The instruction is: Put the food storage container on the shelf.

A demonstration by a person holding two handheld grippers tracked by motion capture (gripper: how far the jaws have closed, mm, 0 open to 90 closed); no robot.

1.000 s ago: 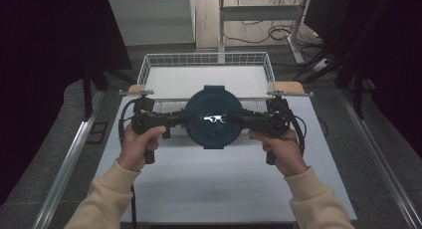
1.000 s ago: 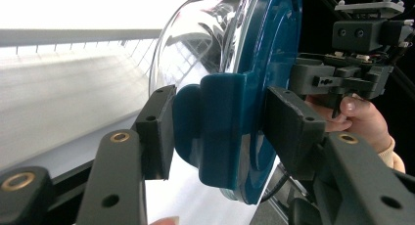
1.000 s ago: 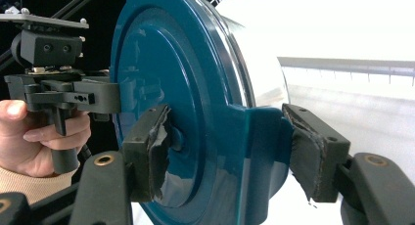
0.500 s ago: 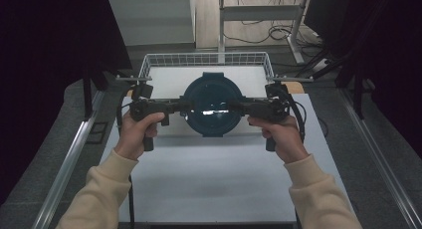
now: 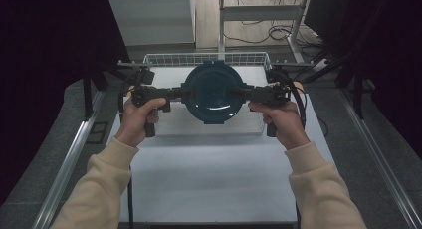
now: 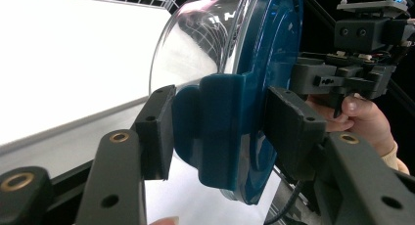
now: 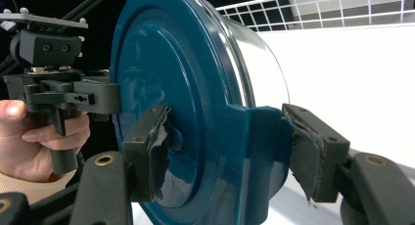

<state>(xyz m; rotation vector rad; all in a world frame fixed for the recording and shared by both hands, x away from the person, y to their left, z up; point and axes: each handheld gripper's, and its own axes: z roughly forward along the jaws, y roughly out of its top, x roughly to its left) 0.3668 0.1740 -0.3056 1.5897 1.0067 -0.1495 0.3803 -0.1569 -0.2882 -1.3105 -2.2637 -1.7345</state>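
Observation:
A round container with a dark teal lid (image 5: 214, 92) and a clear bowl (image 6: 195, 49) hangs in the air between my two grippers. It is over the near part of a white wire basket (image 5: 164, 59). My left gripper (image 5: 185, 93) is shut on the teal side tab (image 6: 215, 132) at the container's left. On the opposite tab (image 7: 244, 151), my right gripper (image 5: 243, 93) is shut too. In the left gripper view the clear bowl faces the table and the lid faces away from it.
The wire basket stands at the far end of the white table (image 5: 209, 179). Metal rails (image 5: 69, 154) run along both table sides. Dark curtains flank the space, and cables lie on the floor (image 5: 259, 32) beyond the basket.
Both grippers have carried the container up and away from the person, from over the table's middle to over the basket. Their hold on the tabs is unchanged.

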